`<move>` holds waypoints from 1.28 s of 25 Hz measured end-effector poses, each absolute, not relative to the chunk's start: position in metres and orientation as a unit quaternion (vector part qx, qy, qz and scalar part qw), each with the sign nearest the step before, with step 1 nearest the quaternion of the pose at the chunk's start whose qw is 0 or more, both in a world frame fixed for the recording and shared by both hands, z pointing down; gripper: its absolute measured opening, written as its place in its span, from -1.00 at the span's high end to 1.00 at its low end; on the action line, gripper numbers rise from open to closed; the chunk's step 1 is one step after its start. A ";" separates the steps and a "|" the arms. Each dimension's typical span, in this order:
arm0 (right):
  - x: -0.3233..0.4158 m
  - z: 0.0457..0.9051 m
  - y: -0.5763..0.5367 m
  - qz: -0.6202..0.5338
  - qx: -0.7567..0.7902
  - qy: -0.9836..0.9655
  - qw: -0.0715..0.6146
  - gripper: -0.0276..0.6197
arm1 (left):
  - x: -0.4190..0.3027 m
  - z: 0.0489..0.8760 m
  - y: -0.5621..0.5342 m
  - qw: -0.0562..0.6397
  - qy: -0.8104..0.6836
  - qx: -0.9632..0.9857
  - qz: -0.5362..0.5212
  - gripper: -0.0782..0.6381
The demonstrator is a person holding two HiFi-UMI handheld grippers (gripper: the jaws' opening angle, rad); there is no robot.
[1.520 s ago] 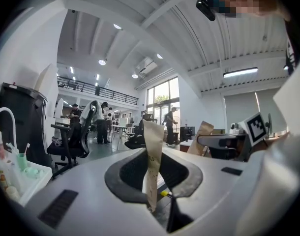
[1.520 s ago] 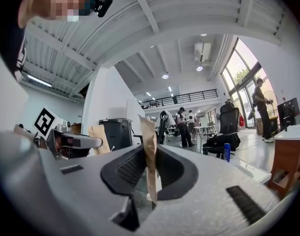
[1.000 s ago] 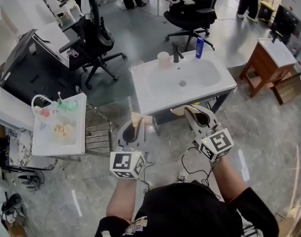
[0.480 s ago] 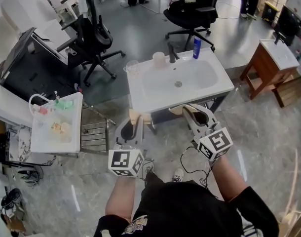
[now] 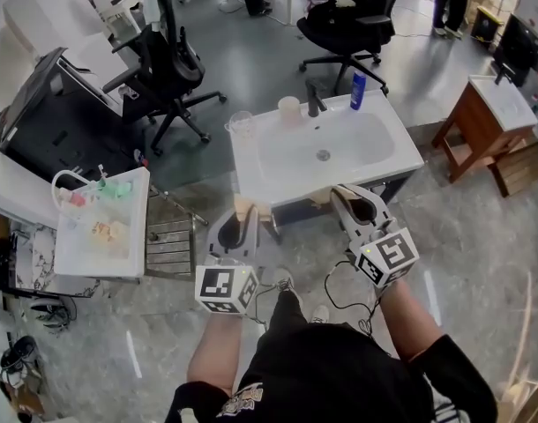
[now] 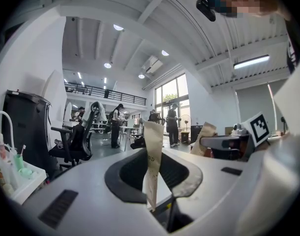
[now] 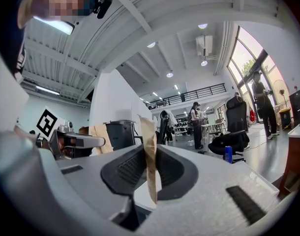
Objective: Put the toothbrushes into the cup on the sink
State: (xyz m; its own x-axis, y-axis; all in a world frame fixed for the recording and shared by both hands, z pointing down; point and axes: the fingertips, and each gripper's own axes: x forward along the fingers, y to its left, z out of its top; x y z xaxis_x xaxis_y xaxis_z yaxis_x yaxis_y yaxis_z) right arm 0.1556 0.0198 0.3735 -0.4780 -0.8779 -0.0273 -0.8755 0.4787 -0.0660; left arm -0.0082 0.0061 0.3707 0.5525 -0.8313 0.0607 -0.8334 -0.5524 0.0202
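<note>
We held both forearms forward, claws level and side by side. The left claw [image 5: 242, 217] was clamped on a tan paper sleeve [image 6: 152, 154] standing upright between its jaws. The right claw [image 5: 342, 199] pinched a second paper sleeve [image 7: 150, 154] the same way.

Open-plan lab hall, office chairs [image 5: 174, 64], freestanding sink [image 5: 256, 161] on grey floor [image 5: 251, 47], mezzanine railing [image 6: 98, 88], tall windows [image 6: 175, 90]

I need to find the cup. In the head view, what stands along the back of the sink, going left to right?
clear cup → beige cup → black faucet → blue bottle
</note>
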 end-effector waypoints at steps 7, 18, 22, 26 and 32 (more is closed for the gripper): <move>0.147 0.381 -0.018 -0.029 -0.517 0.855 0.021 0.73 | -0.018 0.377 -0.034 0.032 -0.467 0.884 0.017 0.62; 0.117 0.383 -0.107 -0.031 -0.527 0.849 0.007 0.73 | -0.046 0.383 -0.126 0.042 -0.457 0.888 0.008 0.62; 0.098 0.382 -0.143 -0.027 -0.527 0.850 0.006 0.73 | -0.058 0.385 -0.160 0.041 -0.449 0.892 0.007 0.62; 0.078 0.380 -0.171 -0.022 -0.530 0.848 0.001 0.73 | -0.074 0.389 -0.188 0.045 -0.444 0.895 0.002 0.62; 0.055 0.377 -0.195 -0.017 -0.528 0.849 -0.018 0.73 | -0.090 0.391 -0.214 0.058 -0.440 0.896 -0.015 0.62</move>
